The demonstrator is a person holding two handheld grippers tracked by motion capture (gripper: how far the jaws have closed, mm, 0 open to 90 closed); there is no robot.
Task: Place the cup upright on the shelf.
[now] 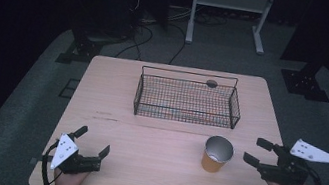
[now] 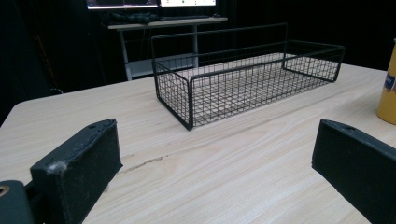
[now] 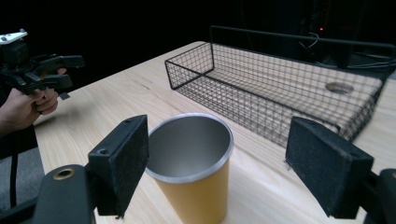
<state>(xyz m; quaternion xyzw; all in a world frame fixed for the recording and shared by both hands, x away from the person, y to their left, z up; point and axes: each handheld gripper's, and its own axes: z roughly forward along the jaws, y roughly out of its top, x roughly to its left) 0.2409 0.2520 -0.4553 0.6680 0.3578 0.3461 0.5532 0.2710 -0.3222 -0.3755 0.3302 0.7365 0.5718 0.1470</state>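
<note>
Dim room, black surroundings; table (image 1: 153, 146) evenly lit from above; soft shadows; slight graininess.

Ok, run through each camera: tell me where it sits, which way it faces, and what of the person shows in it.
High view: above the person's side, facing forward and down on the pale wooden table; shows both hands, the left gripper and the right gripper.
Left gripper view: rides low on that gripper, looking across the table between its open jaws at the black wire basket.
Right gripper view: looks between its open jaws at the orange metal-lined cup; shows the left hand.
Shared: basket and cup appear in both gripper views.
</note>
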